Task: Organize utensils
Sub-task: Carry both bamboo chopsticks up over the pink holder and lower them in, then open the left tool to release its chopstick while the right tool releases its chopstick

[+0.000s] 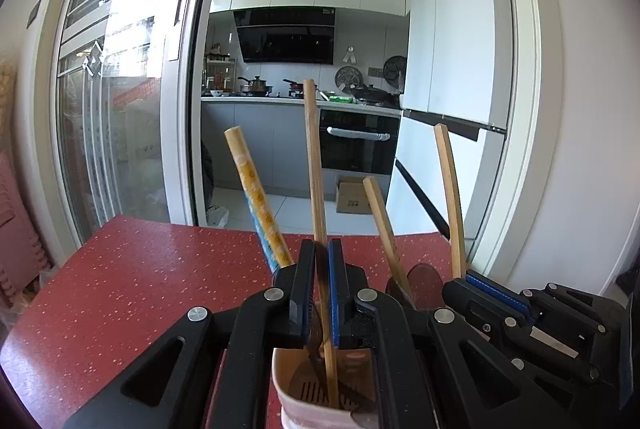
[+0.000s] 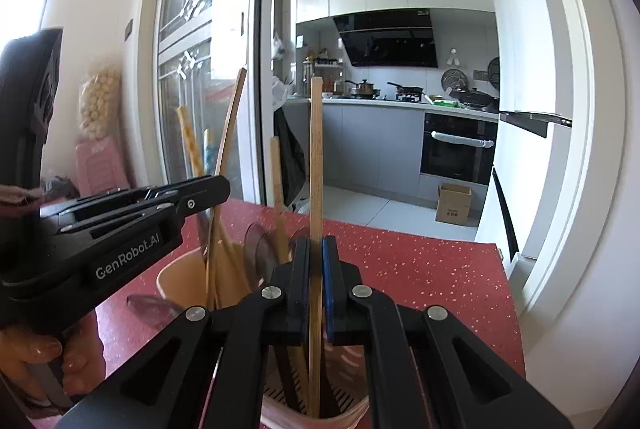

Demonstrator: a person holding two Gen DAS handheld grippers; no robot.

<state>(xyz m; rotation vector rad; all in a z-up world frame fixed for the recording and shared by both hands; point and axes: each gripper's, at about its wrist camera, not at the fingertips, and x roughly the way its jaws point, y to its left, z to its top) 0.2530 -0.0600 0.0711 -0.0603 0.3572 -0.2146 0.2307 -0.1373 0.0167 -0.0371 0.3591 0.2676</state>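
Left wrist view: the left claw [image 1: 321, 261] is clamped on a wooden utensil handle [image 1: 314, 165] that stands nearly upright, its lower end inside a pale holder cup [image 1: 292, 389] on the red speckled counter [image 1: 132, 289]. The counter's far edge lies ahead, with bare surface to the left. Beyond it a glass sliding door [image 1: 120, 89] opens onto a kitchen.

Right wrist view: the right claw [image 2: 316, 261] grips a thin wooden stick [image 2: 316, 157], long axis vertical, reaching down into a pink slotted holder [image 2: 344, 415]. An orange cup [image 2: 180, 283] holding several handles stands to the left, below the left claw [image 2: 208, 189].
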